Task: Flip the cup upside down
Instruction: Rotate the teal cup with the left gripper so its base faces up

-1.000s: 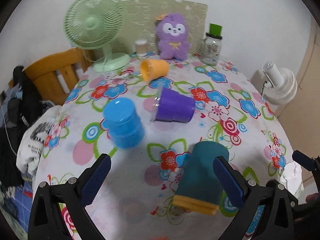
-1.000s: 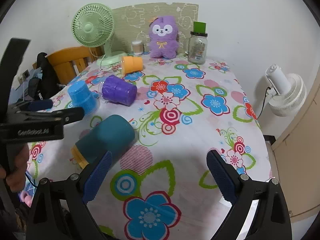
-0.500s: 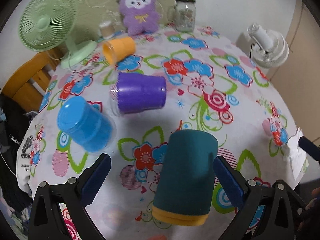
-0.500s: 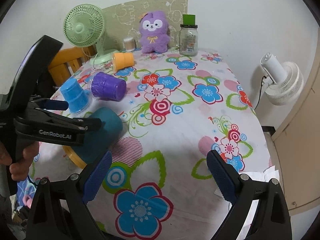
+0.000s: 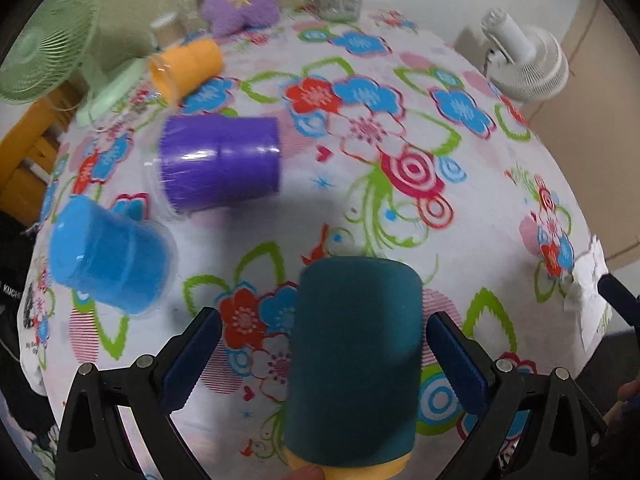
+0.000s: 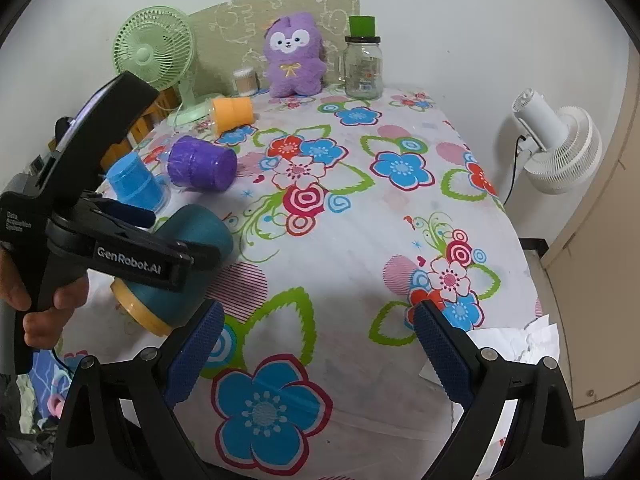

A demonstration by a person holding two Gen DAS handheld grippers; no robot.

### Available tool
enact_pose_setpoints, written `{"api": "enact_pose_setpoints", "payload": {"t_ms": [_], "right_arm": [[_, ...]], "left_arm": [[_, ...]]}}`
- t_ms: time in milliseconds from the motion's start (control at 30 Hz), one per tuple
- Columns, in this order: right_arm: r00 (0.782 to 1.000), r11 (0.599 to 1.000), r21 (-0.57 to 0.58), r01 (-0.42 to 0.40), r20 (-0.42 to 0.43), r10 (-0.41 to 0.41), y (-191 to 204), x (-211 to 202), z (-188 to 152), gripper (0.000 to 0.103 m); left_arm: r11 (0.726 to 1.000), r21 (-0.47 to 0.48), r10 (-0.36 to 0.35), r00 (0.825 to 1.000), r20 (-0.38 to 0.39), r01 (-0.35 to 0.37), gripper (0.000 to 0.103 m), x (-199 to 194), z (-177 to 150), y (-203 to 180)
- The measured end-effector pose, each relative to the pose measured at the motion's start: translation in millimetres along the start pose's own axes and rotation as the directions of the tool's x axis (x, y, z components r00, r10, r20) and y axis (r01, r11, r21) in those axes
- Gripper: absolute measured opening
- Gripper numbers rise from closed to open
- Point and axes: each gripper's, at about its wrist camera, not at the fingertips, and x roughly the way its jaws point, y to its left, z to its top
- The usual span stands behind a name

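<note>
A: Nearest thing first: the left gripper (image 5: pixel 324 356) has its jaws wide, 1 pad on each side of the teal cup (image 5: pixel 356 360). Neither pad touches it, I think.

B: Agreed, there is a gap on both sides in the left wrist view. The cup lies on its side on the table (image 5: pixel 480 200), yellow rim toward the camera, closed end pointing away.

A: So what could go wrong?

B: It is round and lying down, so if 1 pad lands before the other, I'd expect it to roll sideways and slip out. That view is also blurred, so the aim is hard to check.

A: And the grip spot?

B: The pads sit about mid-body. If they close too near the rim, the cup may pivot in the jaws during the flip.

A: The right gripper (image 6: pixel 316 344)?

B: Jaws wide too, holding nothing, over bare cloth near the table's front edge, well apart from the cup. No risk there.

A: Farther out?

B: The blue cup (image 5: pixel 108 256) stands rim down just left of the teal one, and the purple cup (image 5: pixel 220 160) lies on its side beyond. A wide swing in the flip could knock either; the purple one would likely roll.

A: And behind?

B: The orange cup (image 5: pixel 184 68), on its side, then the fan (image 6: pixel 156 52), the plush (image 6: pixel 294 56) and the jar (image 6: pixel 363 64) at the back, all out of the way.
</note>
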Motion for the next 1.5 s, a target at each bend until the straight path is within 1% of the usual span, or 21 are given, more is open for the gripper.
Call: {"api": "enact_pose_setpoints", "payload": {"t_ms": [67, 167, 200, 233, 267, 300, 333, 400, 633, 767, 867, 967, 1100, 1267, 1500], "right_arm": [[1.0, 1.0, 0.003, 0.007, -0.001, -0.007, -1.7, -0.3, -0.2, 0.097], [1.0, 1.0, 0.005, 0.013, 0.004, -0.013, -4.2, -1.4, 0.7, 0.097], [1.0, 1.0, 0.009, 0.016, 0.004, -0.016, -5.6, -1.7, 0.8, 0.097], [1.0, 1.0, 0.012, 0.017, 0.003, -0.017, -6.3, -1.2, 1.1, 0.097], [1.0, 1.0, 0.016, 0.018, 0.002, -0.018, -7.2, -0.5, 1.6, 0.097], [1.0, 1.0, 0.018, 0.017, 0.002, -0.018, -7.8, 0.0, 1.3, 0.097], [1.0, 1.0, 0.021, 0.015, 0.002, -0.015, -8.3, 0.3, 1.2, 0.097], [1.0, 1.0, 0.021, 0.011, 0.001, -0.011, -8.0, 0.6, 1.2, 0.097], [1.0, 1.0, 0.013, 0.002, 0.005, -0.002, -4.2, -0.7, 1.4, 0.097], [1.0, 1.0, 0.007, 0.003, 0.01, -0.003, -2.4, -1.9, 2.4, 0.097], [1.0, 1.0, 0.005, 0.003, 0.011, -0.003, -1.6, -2.2, 2.7, 0.097], [1.0, 1.0, -0.01, 0.0, 0.013, 0.0, 3.1, -3.4, 4.2, 0.097], [1.0, 1.0, -0.027, -0.005, 0.022, 0.006, 10.9, -5.2, 7.2, 0.097], [0.999, 0.999, -0.051, -0.011, 0.037, 0.013, 20.4, -7.1, 13.0, 0.097], [0.998, 0.995, -0.099, -0.019, 0.065, 0.026, 36.8, -10.1, 26.6, 0.097]], "left_arm": [[1.0, 0.018, -0.008, 1.0, -0.013, 0.008, 0.103, 5.3, 2.1, -3.8], [1.0, -0.009, -0.014, 1.0, -0.019, 0.014, 0.101, 10.8, 4.9, -1.5], [0.999, -0.023, -0.028, 0.999, -0.015, 0.028, 0.097, 10.5, 5.5, 0.4], [0.998, -0.038, -0.044, 0.999, -0.013, 0.044, 0.089, 10.1, 6.4, 2.2], [0.996, -0.061, -0.065, 0.998, -0.009, 0.065, 0.084, 9.3, 7.0, 5.1], [0.993, -0.084, -0.086, 0.996, -0.007, 0.085, 0.072, 9.3, 7.8, 8.1], [0.99, -0.103, -0.098, 0.995, -0.01, 0.096, 0.07, 9.8, 8.5, 11.0], [0.987, -0.126, -0.105, 0.995, -0.001, 0.104, 0.07, 8.4, 7.4, 13.5], [0.989, -0.121, -0.086, 0.996, 0.033, 0.09, 0.07, -0.6, 1.8, 11.6], [0.986, -0.135, -0.083, 0.993, 0.088, 0.094, 0.069, -19.1, -2.5, 11.9], [0.983, -0.156, -0.07, 0.984, 0.162, 0.096, 0.069, -39.4, -9.0, 13.7], [0.982, -0.169, -0.041, 0.974, 0.224, 0.081, 0.069, -57.4, -17.7, 14.9], [0.981, -0.179, -0.019, 0.963, 0.269, 0.07, 0.068, -70.0, -25.6, 15.5], [0.973, -0.22, 0.009, 0.948, 0.318, 0.064, 0.068, -85.0, -37.2, 23.6], [0.962, -0.266, 0.036, 0.93, 0.365, 0.067, 0.068, -105.2, -51.3, 35.4]]}}
